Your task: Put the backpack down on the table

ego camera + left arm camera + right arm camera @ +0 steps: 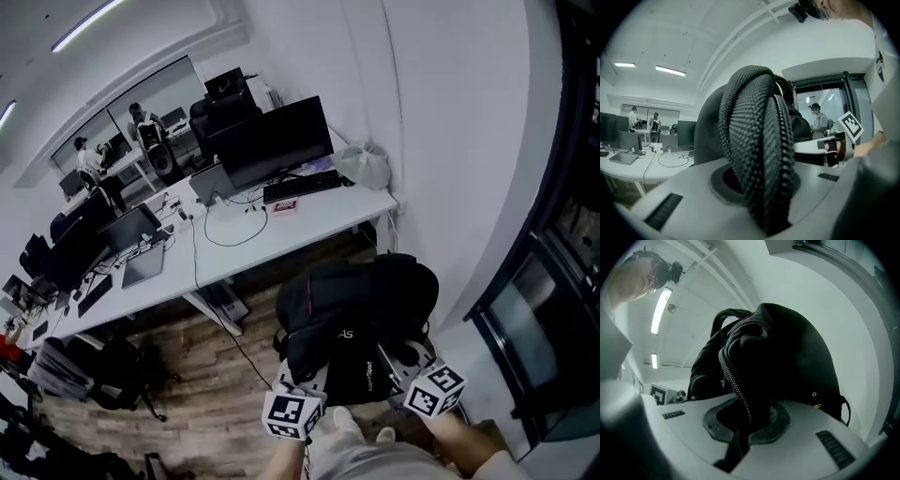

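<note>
Backpack of black fabric (361, 319): held above wood floor (192, 412), near long white counter (314, 220) | left claw (761, 187): clamped on woven grey strap (750, 122) | right claw (747, 427): clamped on backpack's zipper edge (736, 380) | counter carries: black monitor (277, 141), black keyboard (302, 186)

right gripper (740, 430) clamped on black backpack (792, 357) fabric beside its zip (733, 380), ceiling light (662, 308) upper left

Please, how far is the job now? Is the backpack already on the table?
Done: the backpack is lifted, clear of the floor. In hand: the left gripper is shut on its woven strap, the right gripper on its fabric beside a zipper. Left: carry it to the white table and set it down.
</note>
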Motion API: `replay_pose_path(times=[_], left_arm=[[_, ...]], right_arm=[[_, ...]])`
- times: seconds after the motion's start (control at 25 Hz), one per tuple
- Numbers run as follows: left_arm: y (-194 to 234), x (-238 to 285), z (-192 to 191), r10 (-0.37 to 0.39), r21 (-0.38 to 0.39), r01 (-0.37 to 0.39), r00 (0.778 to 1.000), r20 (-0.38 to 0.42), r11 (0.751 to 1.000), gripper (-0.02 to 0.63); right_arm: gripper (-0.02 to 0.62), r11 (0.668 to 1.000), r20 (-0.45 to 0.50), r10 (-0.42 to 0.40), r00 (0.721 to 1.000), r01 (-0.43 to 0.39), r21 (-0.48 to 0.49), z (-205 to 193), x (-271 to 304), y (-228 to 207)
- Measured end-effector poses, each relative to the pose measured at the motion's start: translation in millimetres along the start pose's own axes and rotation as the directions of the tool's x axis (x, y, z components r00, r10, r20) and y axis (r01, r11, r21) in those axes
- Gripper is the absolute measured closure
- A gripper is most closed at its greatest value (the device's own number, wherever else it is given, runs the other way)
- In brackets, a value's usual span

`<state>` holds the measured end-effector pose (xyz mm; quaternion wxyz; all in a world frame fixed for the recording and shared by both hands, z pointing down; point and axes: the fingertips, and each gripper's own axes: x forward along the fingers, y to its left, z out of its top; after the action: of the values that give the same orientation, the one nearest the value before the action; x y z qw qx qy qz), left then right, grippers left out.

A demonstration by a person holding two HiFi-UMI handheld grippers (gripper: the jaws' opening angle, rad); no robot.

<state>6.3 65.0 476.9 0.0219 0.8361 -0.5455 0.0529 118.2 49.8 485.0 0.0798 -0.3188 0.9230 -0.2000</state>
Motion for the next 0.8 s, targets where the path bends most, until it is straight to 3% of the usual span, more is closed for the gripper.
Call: replay_pose_path(times=[0.8], left_arm=[[126, 60, 1, -0.105, -0.021, 0.105, 0.994, 0.01, 0.994, 0.555]], right_arm=[[0.572, 0.997, 0.009, -0.079, 0.997, 0.079, -0.005, 4, 133, -21]])
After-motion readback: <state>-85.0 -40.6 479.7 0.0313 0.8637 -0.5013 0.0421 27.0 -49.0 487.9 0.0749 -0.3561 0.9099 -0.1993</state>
